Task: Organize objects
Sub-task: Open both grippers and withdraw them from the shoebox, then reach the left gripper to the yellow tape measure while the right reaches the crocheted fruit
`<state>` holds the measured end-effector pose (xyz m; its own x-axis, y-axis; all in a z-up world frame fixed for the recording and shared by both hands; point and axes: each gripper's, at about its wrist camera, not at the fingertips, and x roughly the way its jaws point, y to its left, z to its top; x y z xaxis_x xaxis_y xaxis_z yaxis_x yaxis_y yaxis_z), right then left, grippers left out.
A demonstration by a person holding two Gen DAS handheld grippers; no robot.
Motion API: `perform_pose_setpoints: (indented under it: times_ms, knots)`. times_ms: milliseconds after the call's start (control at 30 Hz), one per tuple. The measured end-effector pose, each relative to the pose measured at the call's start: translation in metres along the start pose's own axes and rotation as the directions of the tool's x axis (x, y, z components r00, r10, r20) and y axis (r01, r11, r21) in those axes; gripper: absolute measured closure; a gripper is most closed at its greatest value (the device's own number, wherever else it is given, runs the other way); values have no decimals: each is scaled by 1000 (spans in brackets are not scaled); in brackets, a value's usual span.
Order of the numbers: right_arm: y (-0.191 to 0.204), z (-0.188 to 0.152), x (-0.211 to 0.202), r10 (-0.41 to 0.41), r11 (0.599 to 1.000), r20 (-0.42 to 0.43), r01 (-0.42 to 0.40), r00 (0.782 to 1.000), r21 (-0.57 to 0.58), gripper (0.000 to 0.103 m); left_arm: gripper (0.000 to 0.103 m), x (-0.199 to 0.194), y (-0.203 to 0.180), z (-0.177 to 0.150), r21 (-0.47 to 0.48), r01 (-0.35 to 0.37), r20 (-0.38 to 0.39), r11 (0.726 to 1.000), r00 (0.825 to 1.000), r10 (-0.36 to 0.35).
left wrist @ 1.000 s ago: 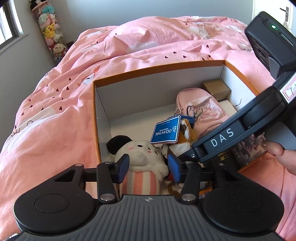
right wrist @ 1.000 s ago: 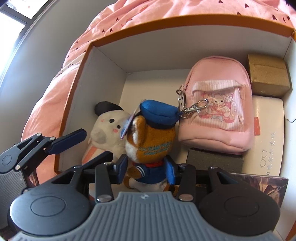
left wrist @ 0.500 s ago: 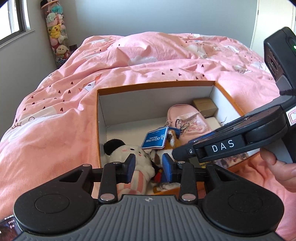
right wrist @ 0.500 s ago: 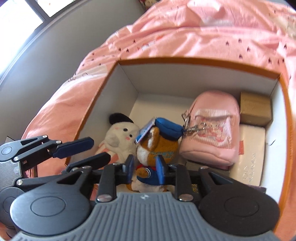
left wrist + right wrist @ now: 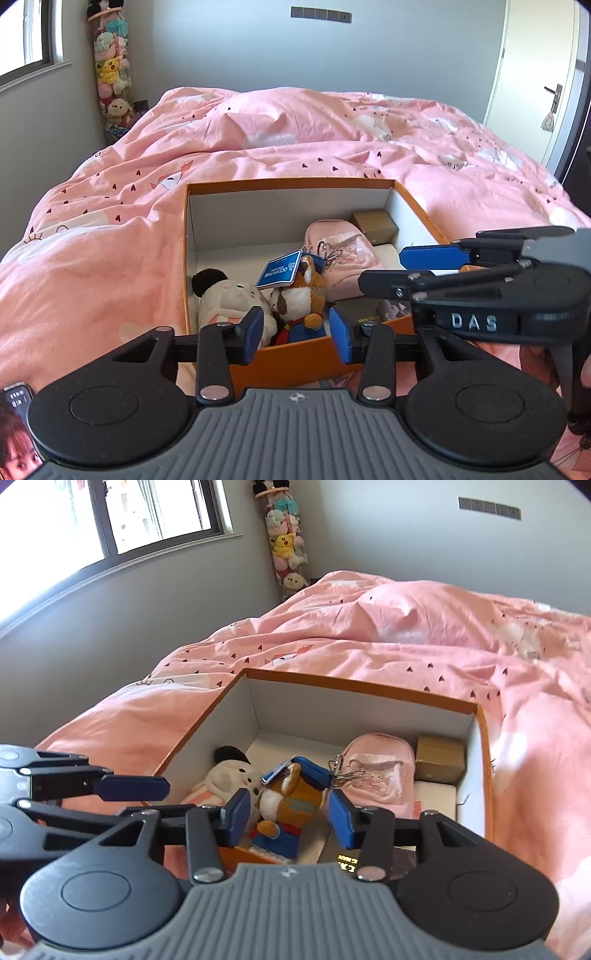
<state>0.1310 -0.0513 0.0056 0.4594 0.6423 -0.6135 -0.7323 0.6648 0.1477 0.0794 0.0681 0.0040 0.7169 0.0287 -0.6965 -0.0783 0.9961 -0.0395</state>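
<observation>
An orange box (image 5: pixel 288 182) (image 5: pixel 354 686) with white walls lies on the pink bed. Inside it are a white plush with a black ear (image 5: pixel 229 295) (image 5: pixel 236 775), a brown plush in a blue cap (image 5: pixel 303 295) (image 5: pixel 291 801) with a blue tag (image 5: pixel 279 273), a pink mini backpack (image 5: pixel 340 251) (image 5: pixel 376 771) and a small brown carton (image 5: pixel 375 223) (image 5: pixel 439 762). My left gripper (image 5: pixel 295 339) (image 5: pixel 147 799) hovers over the box's near wall, its jaws opening with nothing between them. My right gripper (image 5: pixel 290 821) (image 5: pixel 402 271) hangs beside it above the near edge, also opening and empty.
The rumpled pink duvet (image 5: pixel 332 129) surrounds the box. A clear tube of plush toys (image 5: pixel 110 74) (image 5: pixel 284 542) stands in the far corner by a window (image 5: pixel 110 517). A white door (image 5: pixel 535 74) is at the right. A phone (image 5: pixel 14 435) shows at the lower left.
Both grippers have drawn back and up out of the box, so more of the room shows. Their jaws narrowed, then widened again. The plush toys stay in the box.
</observation>
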Motion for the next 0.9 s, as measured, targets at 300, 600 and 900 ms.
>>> perform_pose_setpoints:
  times_ms: [300, 600, 900]
  knots:
    - [9, -39, -21, -72, 997, -33, 70, 997, -41, 43, 52, -3, -8, -31, 64, -44, -49, 997, 998, 48]
    - [29, -79, -9, -62, 994, -202, 41, 977, -105, 41, 52, 10, -7, -69, 94, -26, -252, 995, 966, 49]
    - [35, -89, -1, -25, 995, -265, -3, 964, -104, 24, 52, 17, -3, -78, 85, -33, -318, 996, 946, 59]
